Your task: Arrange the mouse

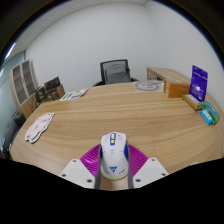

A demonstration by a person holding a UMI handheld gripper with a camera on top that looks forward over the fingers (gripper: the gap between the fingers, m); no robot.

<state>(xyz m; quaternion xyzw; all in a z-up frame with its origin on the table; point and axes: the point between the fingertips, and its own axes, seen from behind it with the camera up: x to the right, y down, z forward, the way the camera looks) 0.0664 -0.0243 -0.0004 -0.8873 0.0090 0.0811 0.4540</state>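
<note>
While the gripper [113, 170] sits at lower centre, its purple pads [92, 157] press both sides of the white mouse [113, 156], holding it above the wooden table [110, 115]. Bare tabletop stretches ahead; papers [40, 125] lie at left edge, boxes [200, 95] at right.

A large wooden table [110, 115] with a rounded edge fills the middle of the frame, and behind it, at the upper centre, a black office chair [116, 72] stands against a plain white wall [90, 40]. At the upper right a low wooden cabinet [170, 78] stands by the wall, and at the left edge there is a shelf unit [24, 82] with a dark frame. The light is even and soft.
</note>
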